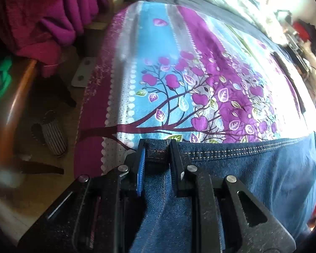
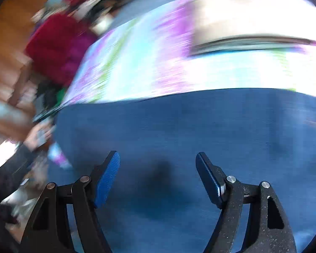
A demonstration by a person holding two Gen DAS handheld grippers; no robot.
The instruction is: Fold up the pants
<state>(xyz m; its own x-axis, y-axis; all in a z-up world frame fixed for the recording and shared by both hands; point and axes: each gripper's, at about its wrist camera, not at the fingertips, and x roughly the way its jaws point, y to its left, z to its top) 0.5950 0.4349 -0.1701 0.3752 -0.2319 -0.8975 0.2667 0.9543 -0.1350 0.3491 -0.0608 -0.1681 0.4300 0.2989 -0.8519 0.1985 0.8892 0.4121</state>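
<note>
Blue denim pants [image 1: 252, 168] lie on a bed covered by a purple and turquoise sheet printed with a tree [image 1: 179, 84]. My left gripper [image 1: 157, 147] is shut on the stitched hem edge of the pants, near the bed's left side. In the right wrist view, heavily blurred, the pants [image 2: 200, 126] fill the lower half as a flat blue expanse. My right gripper [image 2: 158, 158] hovers over that denim, open, with nothing between its blue pads [image 2: 107, 177].
Magenta and red fabric [image 1: 48, 21] is piled left of the bed, seen also as a red heap [image 2: 59, 46]. A striped slipper [image 1: 52, 135] lies on the wooden floor. A dark strip [image 2: 252, 42] lies across the far sheet. A dark sleeve [image 2: 8, 172] is at lower left.
</note>
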